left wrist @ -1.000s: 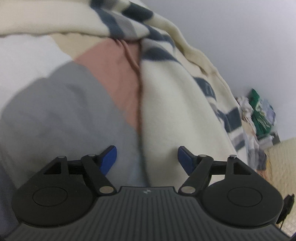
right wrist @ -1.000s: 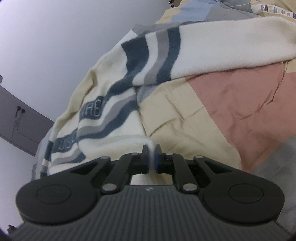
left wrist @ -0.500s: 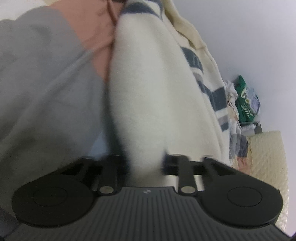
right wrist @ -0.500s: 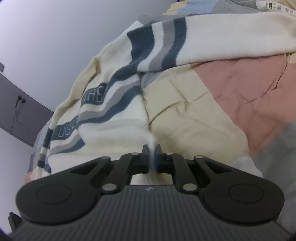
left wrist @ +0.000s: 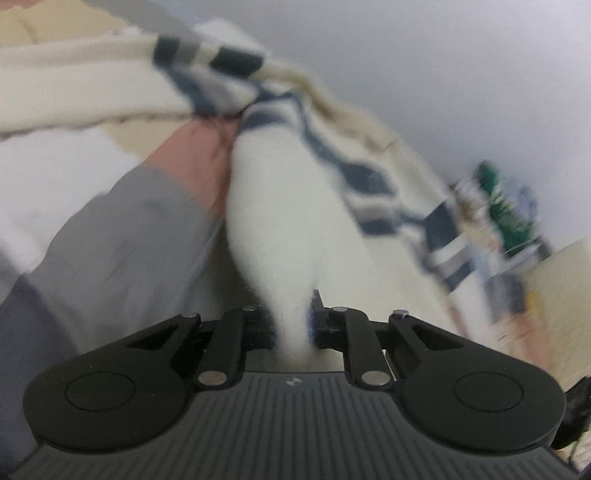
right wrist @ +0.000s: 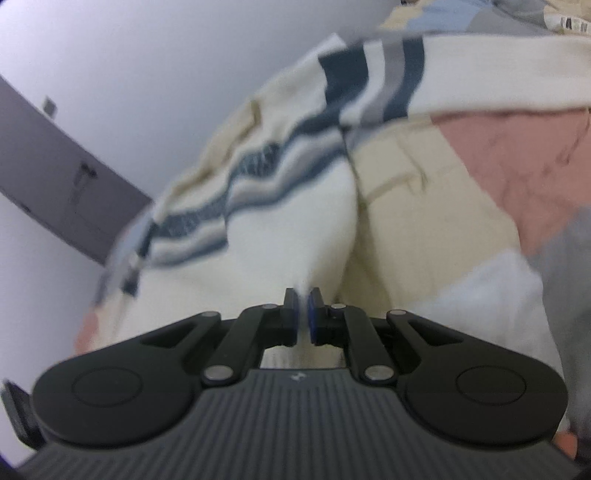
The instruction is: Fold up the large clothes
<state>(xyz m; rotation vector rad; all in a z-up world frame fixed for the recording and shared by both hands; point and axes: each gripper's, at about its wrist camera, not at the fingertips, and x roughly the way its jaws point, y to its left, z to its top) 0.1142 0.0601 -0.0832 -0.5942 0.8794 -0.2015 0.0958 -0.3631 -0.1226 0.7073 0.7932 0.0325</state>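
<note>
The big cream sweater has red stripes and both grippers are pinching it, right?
Not quite. The stripes are dark blue and grey, not red, as the right wrist view shows. The rest holds: the left gripper and right gripper both pinch the cream sweater.

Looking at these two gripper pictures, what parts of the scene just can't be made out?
- Left wrist view: the clutter by the wall is smeared by motion blur; no item can be named.
- Left wrist view: the left gripper is closing on the cream striped garment, which covers its pads.
- Right wrist view: the lettering on the stripe is blurred.
- Right wrist view: the printed tape is cut off by the edge.
</note>
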